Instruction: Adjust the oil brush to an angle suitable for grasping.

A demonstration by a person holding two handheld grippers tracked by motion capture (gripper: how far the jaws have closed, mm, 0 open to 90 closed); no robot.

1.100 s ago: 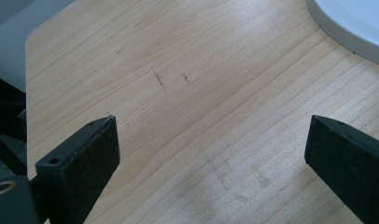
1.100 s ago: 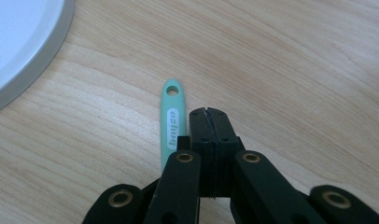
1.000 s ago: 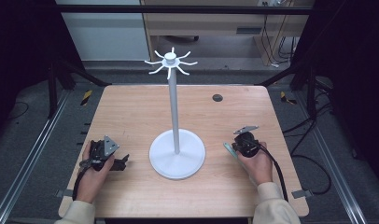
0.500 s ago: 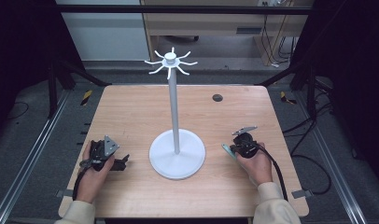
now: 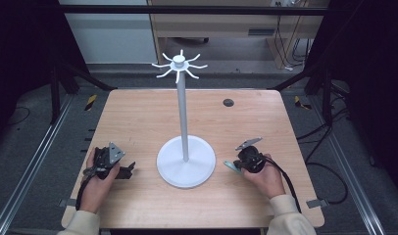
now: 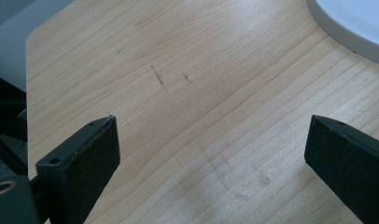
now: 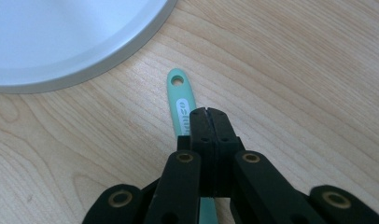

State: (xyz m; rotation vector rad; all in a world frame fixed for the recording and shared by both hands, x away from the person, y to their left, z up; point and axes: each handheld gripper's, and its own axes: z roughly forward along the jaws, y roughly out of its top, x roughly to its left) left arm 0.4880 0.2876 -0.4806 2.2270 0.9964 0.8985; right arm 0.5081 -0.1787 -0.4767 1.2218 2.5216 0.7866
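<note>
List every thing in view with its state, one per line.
Left tool: open, empty, over the table.
Right tool: shut on the green handle, low over the table.
Stand: upright mid-table, hooks bare.
Green handle: hole end pointing toward the stand's base.

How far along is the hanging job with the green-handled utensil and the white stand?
Done: the right gripper is shut on the green handle, beside the stand's base. In hand: carrying it. Left: hanging its hole on a hook up top. The left gripper is open.
</note>
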